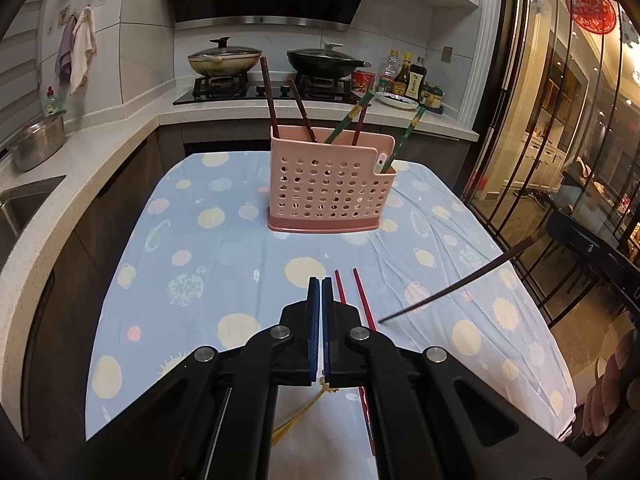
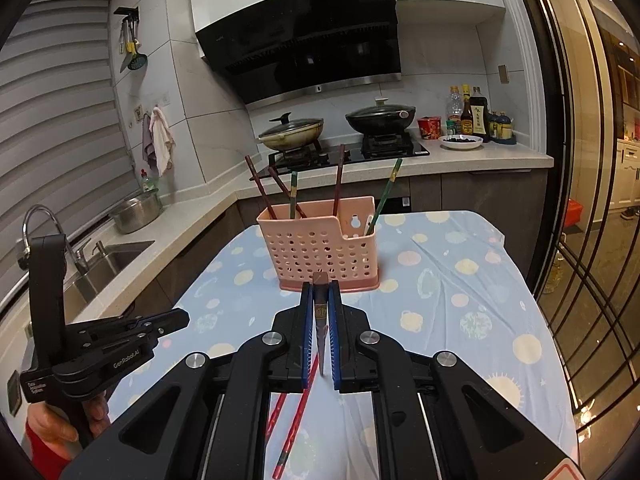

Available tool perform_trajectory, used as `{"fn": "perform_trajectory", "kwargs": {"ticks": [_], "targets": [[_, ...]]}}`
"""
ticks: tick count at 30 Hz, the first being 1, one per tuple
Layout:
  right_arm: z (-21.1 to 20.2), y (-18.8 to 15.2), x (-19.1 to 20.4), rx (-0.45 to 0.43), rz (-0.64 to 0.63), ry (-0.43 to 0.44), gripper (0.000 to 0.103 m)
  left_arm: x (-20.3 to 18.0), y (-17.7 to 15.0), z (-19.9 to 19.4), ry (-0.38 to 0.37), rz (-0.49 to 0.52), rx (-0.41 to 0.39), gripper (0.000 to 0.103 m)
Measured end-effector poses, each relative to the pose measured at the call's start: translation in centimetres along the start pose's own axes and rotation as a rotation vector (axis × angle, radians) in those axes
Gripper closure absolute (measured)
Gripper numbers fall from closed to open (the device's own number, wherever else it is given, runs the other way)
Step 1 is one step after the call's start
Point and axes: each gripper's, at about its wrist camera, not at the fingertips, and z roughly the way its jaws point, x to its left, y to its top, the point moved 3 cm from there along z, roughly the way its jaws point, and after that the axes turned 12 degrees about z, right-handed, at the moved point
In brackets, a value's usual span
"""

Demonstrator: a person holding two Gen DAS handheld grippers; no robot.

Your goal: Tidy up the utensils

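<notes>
Right gripper (image 2: 320, 292) is clamped on a dark brown chopstick (image 2: 320, 312), w/ the stick's square end poking out just past the blue pads (image 2: 307, 320) and the thin end pointing back under the gripper. In the left wrist view that same stick (image 1: 460, 288) hangs in the air over the right side of the table, slanting up toward the black gripper body at the right edge. Left gripper (image 1: 321, 280) is squeezed shut, blue pads all but touching; a thin yellowish stick (image 1: 296, 416) shows below and behind them, but can't tell if it's pinched at the back or just lying under. From the right wrist view the left gripper (image 2: 176, 318) sits off to the left, held by a hand (image 2: 60, 428), fingers pressed together. Pink holder (image 1: 330, 184) w/ round holes stands upright on the far-middle part of the table, on the blue cloth (image 1: 224, 248) w/ planet print. In its back section: several brown chopsticks (image 1: 269, 96) and a green one (image 1: 352, 114), all leaning; another green one (image 1: 406, 134) in the lower front pocket at right. Two red chopsticks (image 1: 362, 296) lie flat on the cloth near the left gripper, roughly parallel, just right of its tip. Behind the table: counter, stove w/ two lidded pans (image 1: 224, 60), bottles (image 1: 404, 76) at right, sink (image 2: 104, 260) at left.
</notes>
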Motion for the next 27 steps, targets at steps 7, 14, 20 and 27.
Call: {"fn": "perform_trajectory", "kwargs": {"ticks": [7,14,20,27], "targets": [[0.0,0.6,0.0,-0.014,0.007,0.001,0.096,0.9,-0.8,0.2,-0.004,-0.014,0.022,0.102],[-1.3,-0.5,-0.2,-0.019,0.026,-0.003,0.096,2.3,-7.5,2.6,-0.025,-0.067,0.176,0.094],[-2.9,-1.4,-0.6,-0.021,0.055,-0.007,0.096,3.2,-12.5,4.6,-0.041,-0.131,0.288,0.081],[-4.6,-2.5,-1.4,-0.017,0.069,-0.032,0.096,1.0,-14.5,3.9,-0.085,-0.116,0.303,0.081]]}}
